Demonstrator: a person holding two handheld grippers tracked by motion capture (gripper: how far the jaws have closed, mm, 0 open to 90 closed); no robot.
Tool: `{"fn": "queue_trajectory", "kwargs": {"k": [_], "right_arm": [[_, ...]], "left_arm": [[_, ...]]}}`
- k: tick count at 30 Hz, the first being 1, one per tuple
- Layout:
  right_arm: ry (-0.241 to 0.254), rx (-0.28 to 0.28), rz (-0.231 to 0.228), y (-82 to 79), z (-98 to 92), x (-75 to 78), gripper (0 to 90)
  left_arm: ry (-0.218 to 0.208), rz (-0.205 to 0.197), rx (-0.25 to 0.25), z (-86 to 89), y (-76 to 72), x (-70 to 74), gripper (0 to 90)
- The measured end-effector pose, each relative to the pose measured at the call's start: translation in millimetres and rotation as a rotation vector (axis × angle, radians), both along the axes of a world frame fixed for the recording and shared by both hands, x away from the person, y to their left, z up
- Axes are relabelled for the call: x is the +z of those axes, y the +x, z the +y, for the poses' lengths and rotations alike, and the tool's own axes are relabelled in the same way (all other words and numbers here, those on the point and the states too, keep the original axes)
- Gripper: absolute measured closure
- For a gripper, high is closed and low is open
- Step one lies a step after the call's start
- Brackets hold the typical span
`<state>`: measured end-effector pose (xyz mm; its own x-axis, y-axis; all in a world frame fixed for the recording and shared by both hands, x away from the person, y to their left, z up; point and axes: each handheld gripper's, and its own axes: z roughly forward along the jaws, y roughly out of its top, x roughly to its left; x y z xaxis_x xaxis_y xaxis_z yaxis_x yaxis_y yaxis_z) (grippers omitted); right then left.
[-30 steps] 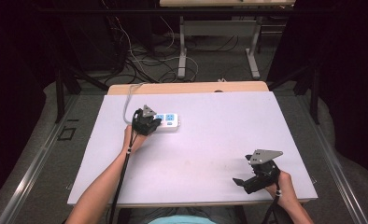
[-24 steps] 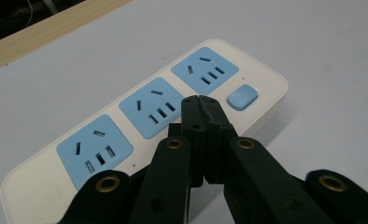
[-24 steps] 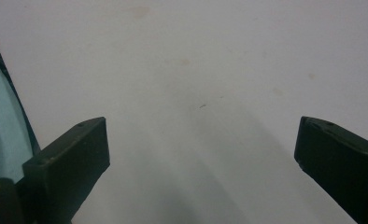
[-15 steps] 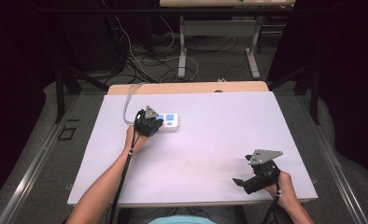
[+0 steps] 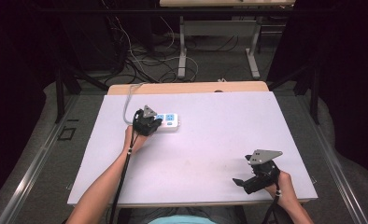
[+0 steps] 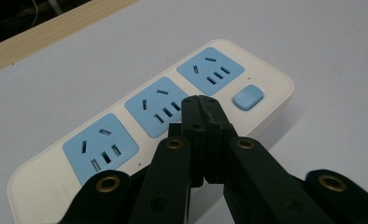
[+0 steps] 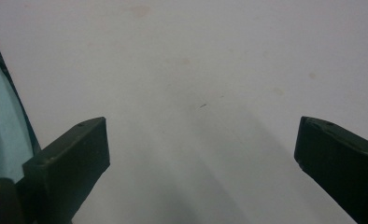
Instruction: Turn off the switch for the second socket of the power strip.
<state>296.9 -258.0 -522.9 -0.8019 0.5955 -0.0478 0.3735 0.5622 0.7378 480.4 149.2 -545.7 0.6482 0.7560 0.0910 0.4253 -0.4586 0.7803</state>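
A white power strip (image 5: 169, 122) with three blue sockets lies on the white table, left of centre toward the back. In the left gripper view the power strip (image 6: 102, 140) has a blue button (image 6: 248, 97) at its right end. My left gripper (image 6: 200, 100) is shut with nothing between its jaws, its tips over the middle socket (image 6: 159, 106); from above the left gripper (image 5: 147, 122) covers the strip's left part. My right gripper (image 5: 240, 183) rests near the table's front right, open, and the right gripper (image 7: 201, 154) looks along bare tabletop.
The white table (image 5: 219, 135) has a wooden strip (image 5: 187, 87) along its back edge. The strip's grey cable (image 5: 127, 103) runs off the back left. Beyond the table are cables on the floor and another desk's legs (image 5: 182, 51).
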Motion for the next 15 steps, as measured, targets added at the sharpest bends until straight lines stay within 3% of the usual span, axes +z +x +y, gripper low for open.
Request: {"fn": "queue_trajectory", "kwargs": {"k": [10, 15], "right_arm": [[0.0, -0.002, -0.005, -0.3, 0.1, -0.1, 2.8], [-0.002, -0.001, -0.004, -0.2, 0.1, -0.1, 2.8]], "left_arm": [[-0.008, 0.014, -0.002, 1.7, -0.4, -0.2, 89.9], [-0.022, -0.006, 0.005, 1.8, -0.5, -2.4, 89.9]]}}
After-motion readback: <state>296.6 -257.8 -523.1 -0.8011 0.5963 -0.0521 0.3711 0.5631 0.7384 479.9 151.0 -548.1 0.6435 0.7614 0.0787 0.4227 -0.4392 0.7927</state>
